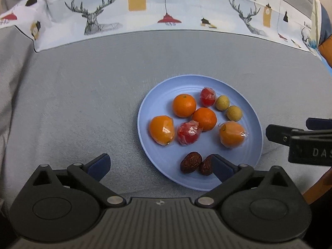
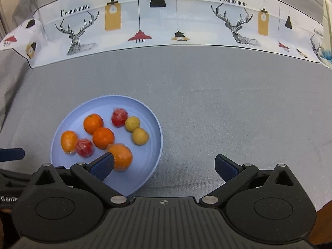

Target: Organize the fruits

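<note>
Left wrist: fingers (image 1: pixel 160 166) spread wide, empty; dates (image 1: pixel 191 162) touching right finger, on plate (image 1: pixel 153 108). Right wrist: fingers (image 2: pixel 164 166) wide, empty; wrapped orange (image 2: pixel 122 155) by left finger. Best centre over one fruit before closing.

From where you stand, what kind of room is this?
Probably a home dining spot, though only the tabletop shows: a grey tablecloth with a deer-and-lamp "Fashion Home" border, and a blue plate of oranges, wrapped fruit and dried dates.
</note>
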A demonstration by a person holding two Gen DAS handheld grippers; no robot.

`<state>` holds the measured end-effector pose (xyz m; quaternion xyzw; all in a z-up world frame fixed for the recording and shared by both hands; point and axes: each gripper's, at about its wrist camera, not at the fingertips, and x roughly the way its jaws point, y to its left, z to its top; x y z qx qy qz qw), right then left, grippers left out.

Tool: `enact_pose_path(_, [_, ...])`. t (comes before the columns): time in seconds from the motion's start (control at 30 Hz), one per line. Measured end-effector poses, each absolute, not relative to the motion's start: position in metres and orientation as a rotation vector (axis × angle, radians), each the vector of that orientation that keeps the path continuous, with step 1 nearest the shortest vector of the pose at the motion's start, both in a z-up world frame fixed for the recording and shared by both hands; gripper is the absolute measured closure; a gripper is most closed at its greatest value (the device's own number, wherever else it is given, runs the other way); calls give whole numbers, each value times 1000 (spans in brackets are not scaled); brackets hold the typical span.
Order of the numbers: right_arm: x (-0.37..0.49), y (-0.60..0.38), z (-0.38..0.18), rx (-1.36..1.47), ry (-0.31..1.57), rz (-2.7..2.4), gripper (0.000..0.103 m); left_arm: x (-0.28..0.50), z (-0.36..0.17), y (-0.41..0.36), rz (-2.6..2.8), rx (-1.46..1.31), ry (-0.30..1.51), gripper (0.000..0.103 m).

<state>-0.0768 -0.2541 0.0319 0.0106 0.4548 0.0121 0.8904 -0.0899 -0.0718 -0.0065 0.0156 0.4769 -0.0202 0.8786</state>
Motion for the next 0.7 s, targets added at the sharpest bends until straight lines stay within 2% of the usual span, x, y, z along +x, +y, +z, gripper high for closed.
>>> enact_pose_path(0.7, [-72,-254,30,-5,940,50,1,-83,-11,-77,-48,34,1004,1])
